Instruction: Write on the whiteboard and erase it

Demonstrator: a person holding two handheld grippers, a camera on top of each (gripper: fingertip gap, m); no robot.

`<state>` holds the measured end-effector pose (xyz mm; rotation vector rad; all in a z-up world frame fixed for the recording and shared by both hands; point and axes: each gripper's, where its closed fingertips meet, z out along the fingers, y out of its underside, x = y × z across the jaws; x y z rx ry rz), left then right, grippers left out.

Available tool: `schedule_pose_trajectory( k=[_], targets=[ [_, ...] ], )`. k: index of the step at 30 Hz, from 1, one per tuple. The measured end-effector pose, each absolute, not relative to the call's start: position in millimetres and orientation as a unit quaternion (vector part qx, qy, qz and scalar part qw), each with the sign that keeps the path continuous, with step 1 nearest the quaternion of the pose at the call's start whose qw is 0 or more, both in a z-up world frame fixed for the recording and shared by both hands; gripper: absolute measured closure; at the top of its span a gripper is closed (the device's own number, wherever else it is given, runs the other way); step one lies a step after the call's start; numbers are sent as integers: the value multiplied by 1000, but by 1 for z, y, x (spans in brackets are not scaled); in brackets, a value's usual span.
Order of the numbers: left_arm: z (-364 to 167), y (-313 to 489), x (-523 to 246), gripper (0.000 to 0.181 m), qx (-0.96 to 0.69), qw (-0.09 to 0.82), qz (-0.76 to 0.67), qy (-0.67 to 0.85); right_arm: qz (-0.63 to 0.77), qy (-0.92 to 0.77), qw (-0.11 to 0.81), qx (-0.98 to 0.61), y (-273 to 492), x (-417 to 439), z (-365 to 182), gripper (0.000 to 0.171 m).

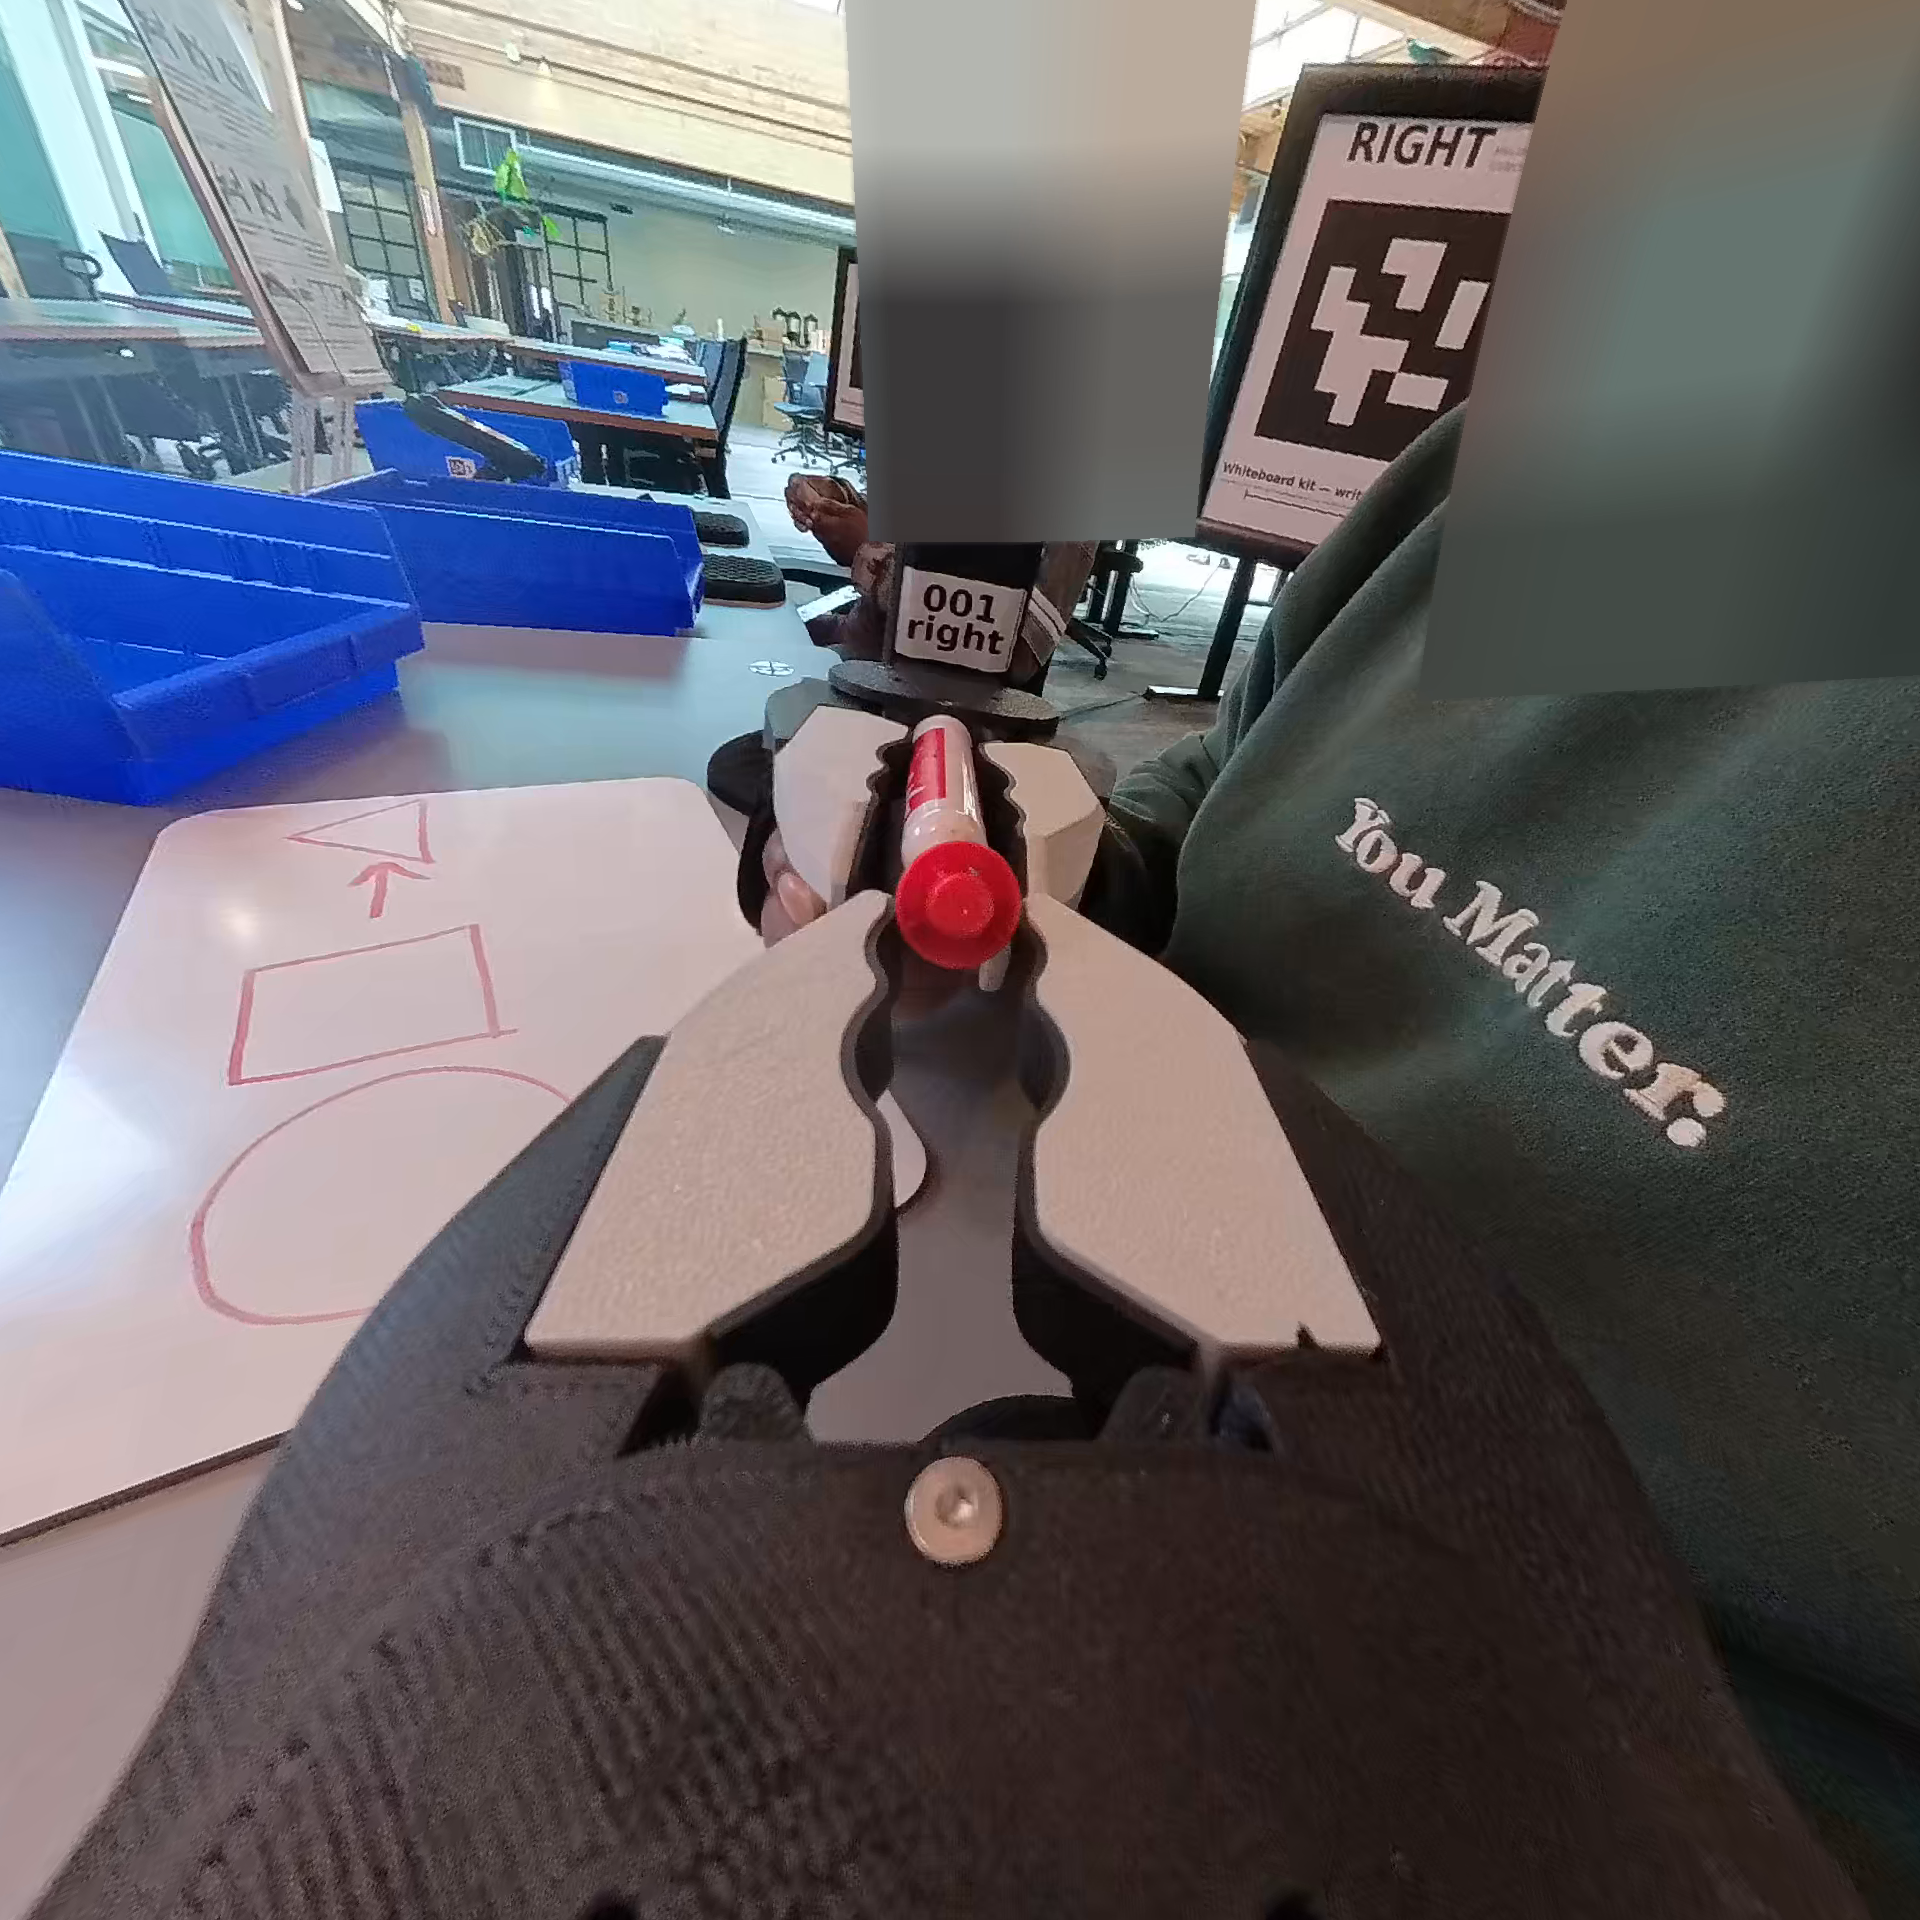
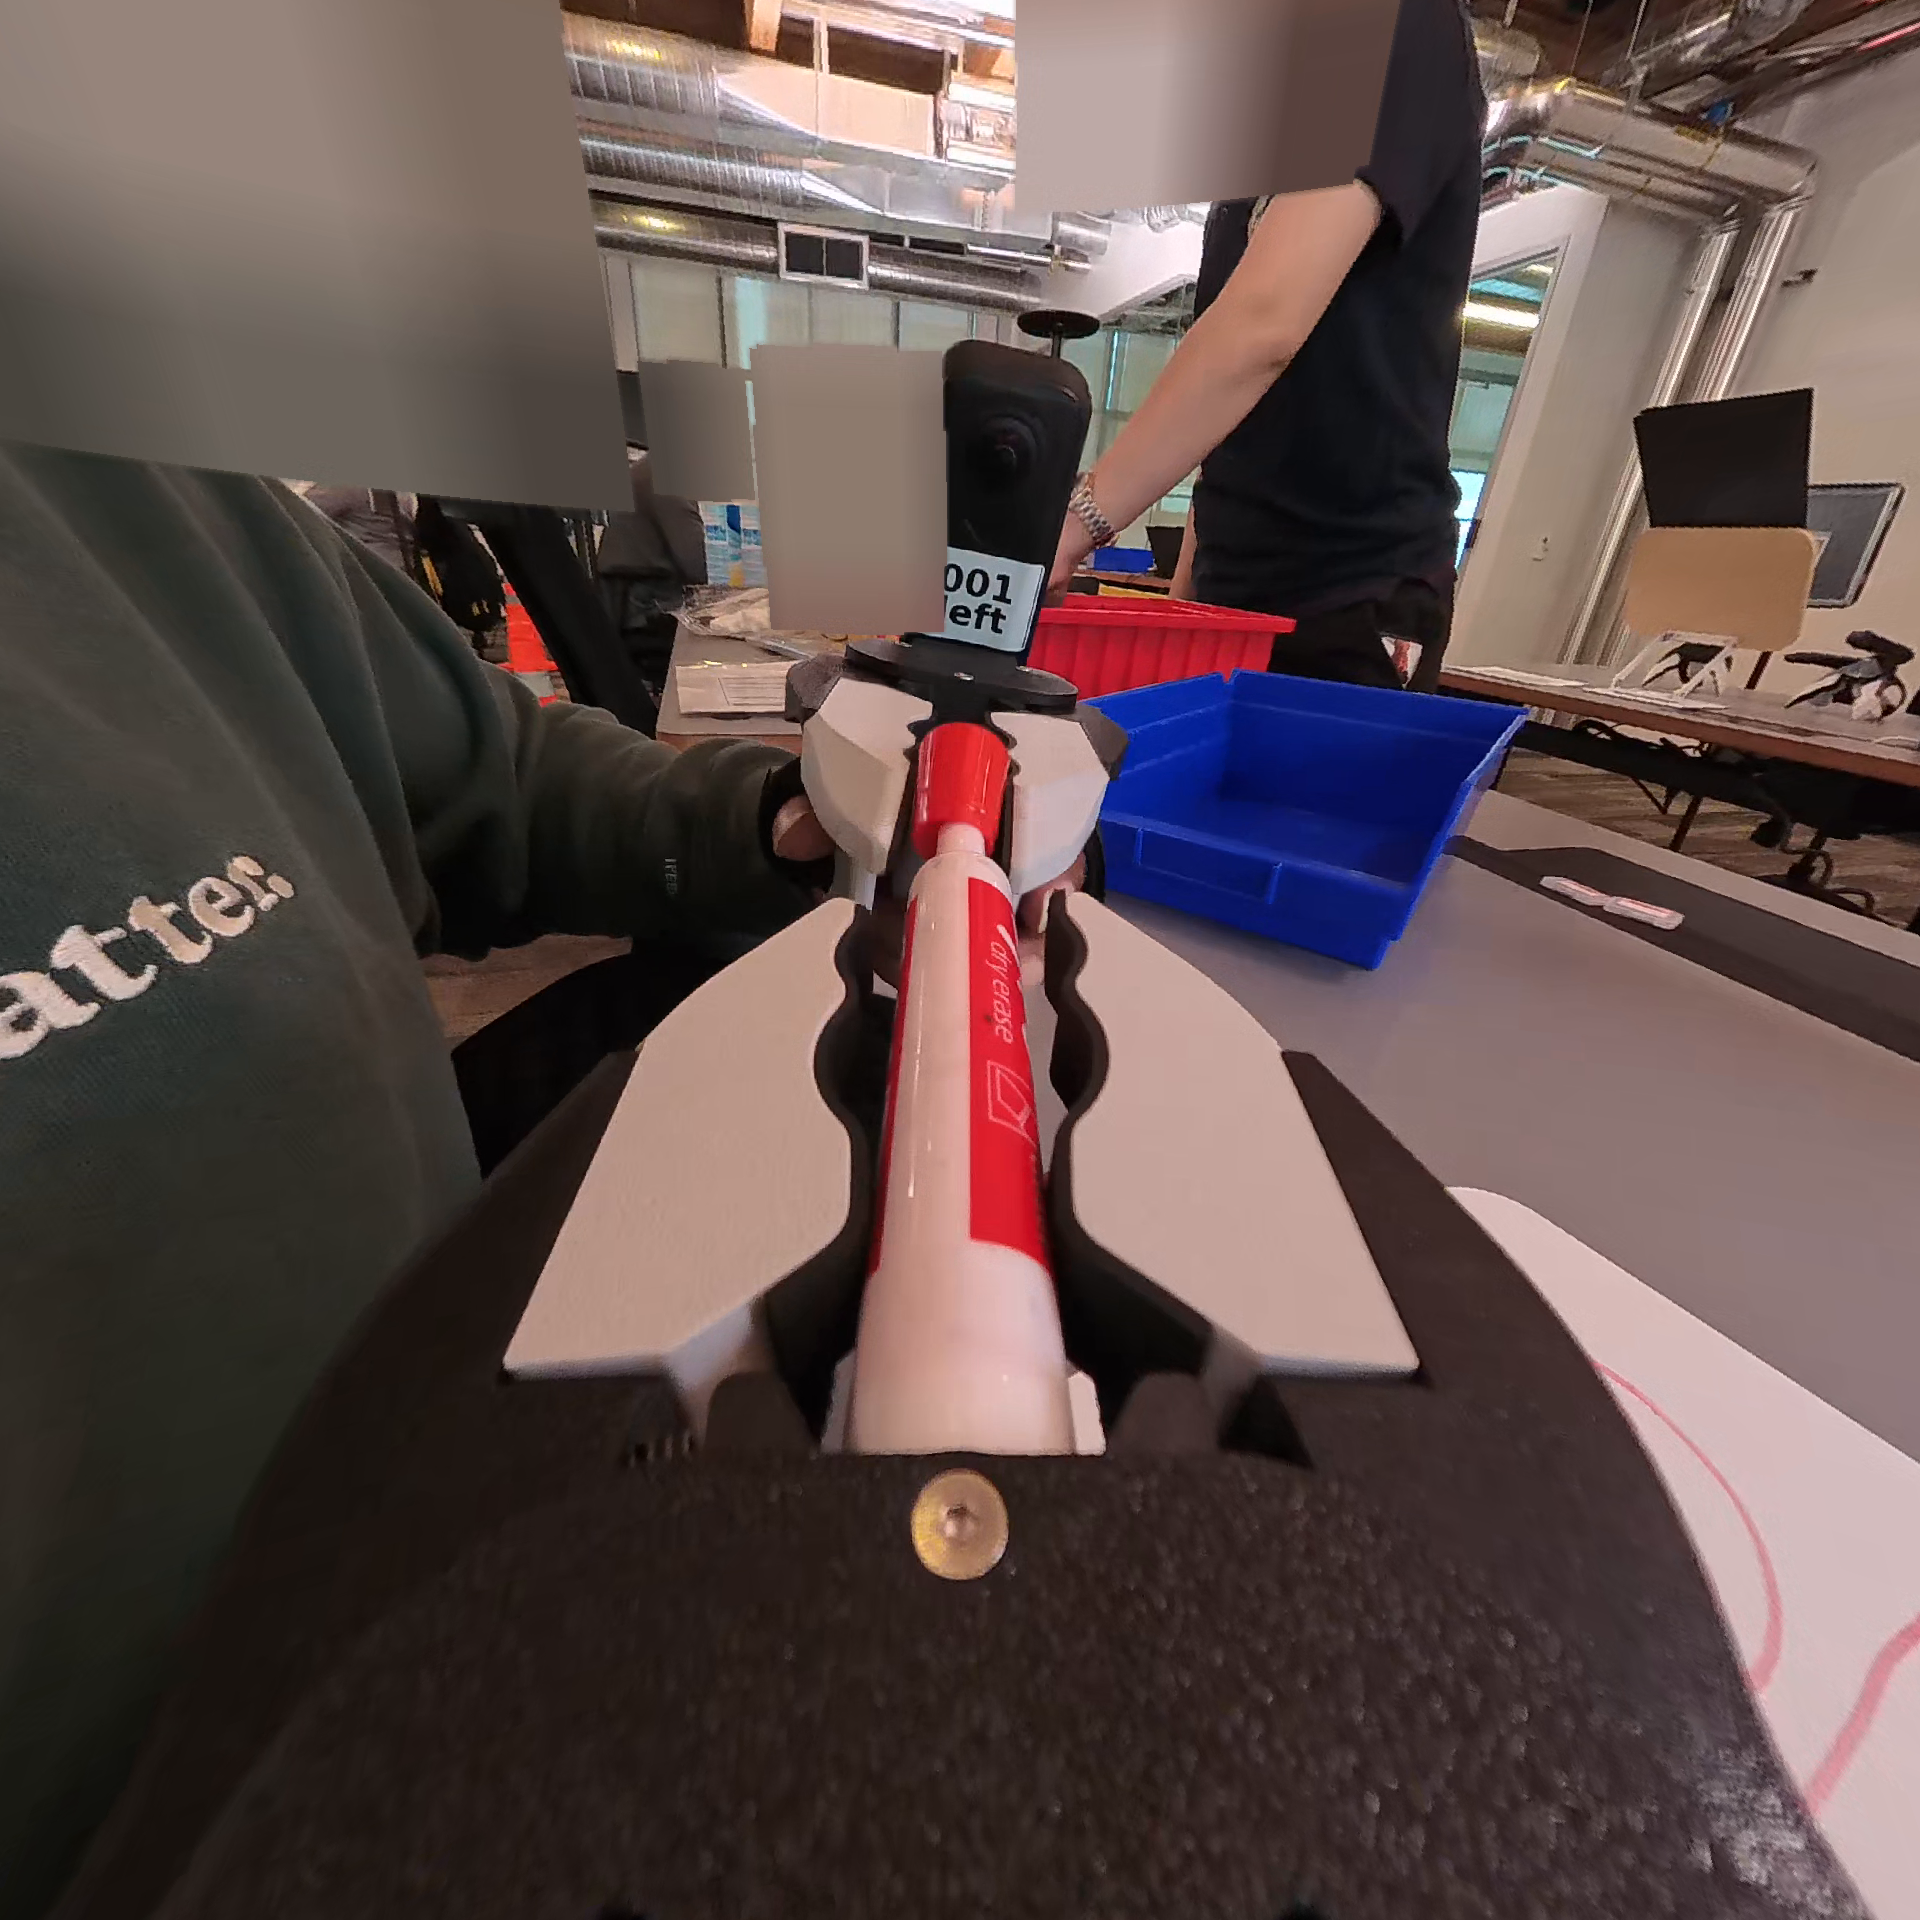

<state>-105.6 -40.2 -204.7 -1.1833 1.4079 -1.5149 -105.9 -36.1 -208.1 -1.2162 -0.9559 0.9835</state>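
Observation:
A red and white dry-erase marker [image 2: 961,1143] is held level in the air between my two grippers, which face each other. My right gripper [image 2: 961,925] is shut on the marker's white body. My left gripper [image 1: 956,935] is shut on the red cap [image 1: 956,914] at the marker's far end; the cap sits on the marker. The white whiteboard [image 1: 499,935] lies flat on the grey table to the left and below, with a red triangle, arrow, rectangle and circle drawn on it. Its corner also shows in the right wrist view [image 2: 1714,1455].
Blue bins [image 1: 208,644] stand behind the whiteboard. Another blue bin [image 2: 1299,821] and a red bin [image 2: 1153,644] stand on the table's other side, where a person in a dark shirt [image 2: 1320,416] stands. A green sleeve [image 1: 1558,1039] fills the near side. A sign on a stand [image 1: 1361,312] is behind. The grippers are tip to tip, or close to it.

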Motion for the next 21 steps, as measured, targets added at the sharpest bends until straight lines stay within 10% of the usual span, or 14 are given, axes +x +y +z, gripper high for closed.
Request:
schedule_pose_trajectory(
  k=[21],
  targets=[
    [-202,-44,-101,151,-485,324,-624,520,463,-356,636,-504,-36,-105,-198,138]
  ],
)
